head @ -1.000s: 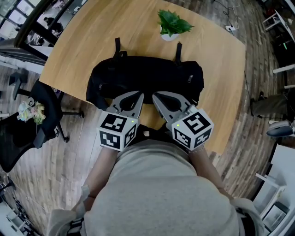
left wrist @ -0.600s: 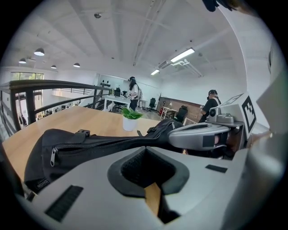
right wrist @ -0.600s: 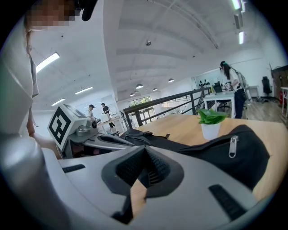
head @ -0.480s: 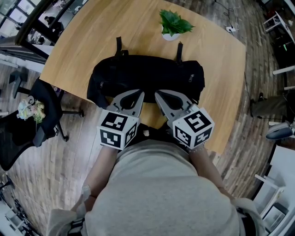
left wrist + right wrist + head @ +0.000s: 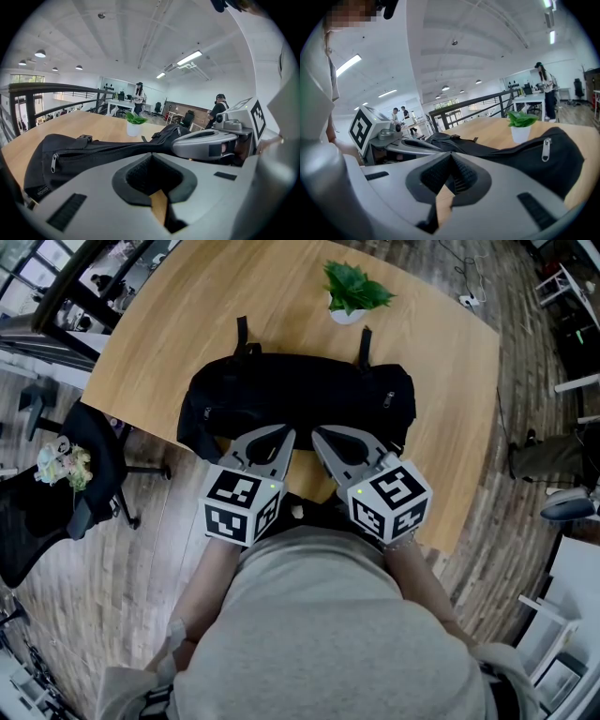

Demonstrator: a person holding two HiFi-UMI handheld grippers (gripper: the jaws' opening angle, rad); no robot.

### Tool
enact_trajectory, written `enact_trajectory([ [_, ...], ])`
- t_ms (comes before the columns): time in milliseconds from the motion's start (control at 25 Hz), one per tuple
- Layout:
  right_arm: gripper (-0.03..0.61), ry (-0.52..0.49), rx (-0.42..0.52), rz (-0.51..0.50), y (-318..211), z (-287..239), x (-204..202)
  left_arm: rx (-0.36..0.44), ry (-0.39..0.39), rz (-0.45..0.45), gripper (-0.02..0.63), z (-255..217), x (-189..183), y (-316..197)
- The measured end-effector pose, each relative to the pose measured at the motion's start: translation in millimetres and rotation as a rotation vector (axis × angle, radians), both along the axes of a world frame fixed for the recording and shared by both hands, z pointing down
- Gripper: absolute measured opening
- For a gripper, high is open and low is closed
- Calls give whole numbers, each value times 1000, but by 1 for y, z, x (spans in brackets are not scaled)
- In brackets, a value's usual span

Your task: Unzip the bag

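Head view: the black bag (image 5: pixel 300 395) lies across the near part of the wooden table (image 5: pixel 187 315), with a potted plant (image 5: pixel 352 292) beyond it and a chair (image 5: pixel 56 493) on the floor off its left end. The left gripper (image 5: pixel 286 432) and right gripper (image 5: pixel 317 434) sit side by side at the bag's near edge, tips pointing at its middle; whether they touch the fabric cannot be told. Left gripper view: the left gripper's (image 5: pixel 151 154) jaws are pressed together with nothing between them. The bag (image 5: pixel 93 157) stretches just past them, a zip pull (image 5: pixel 54 163) hanging near its left end, and the right gripper (image 5: pixel 206 143) shows against its right part. Right gripper view: the right gripper's (image 5: pixel 451 153) jaws are likewise closed tight and empty. The bag (image 5: pixel 534 154) lies just ahead, another zip pull (image 5: pixel 545 149) hanging on its right end, the plant (image 5: pixel 520 125) behind it.
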State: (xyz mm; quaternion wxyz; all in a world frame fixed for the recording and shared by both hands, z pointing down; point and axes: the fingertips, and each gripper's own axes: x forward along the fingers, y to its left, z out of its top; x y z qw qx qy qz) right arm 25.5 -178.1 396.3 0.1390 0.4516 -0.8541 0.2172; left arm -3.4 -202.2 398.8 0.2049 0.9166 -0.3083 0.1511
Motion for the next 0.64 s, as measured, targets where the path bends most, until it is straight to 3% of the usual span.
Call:
enact_trajectory([
  [640,6,-23,-40,10,-1,8,3,-23,-5,-13,18,5,-5,-6],
])
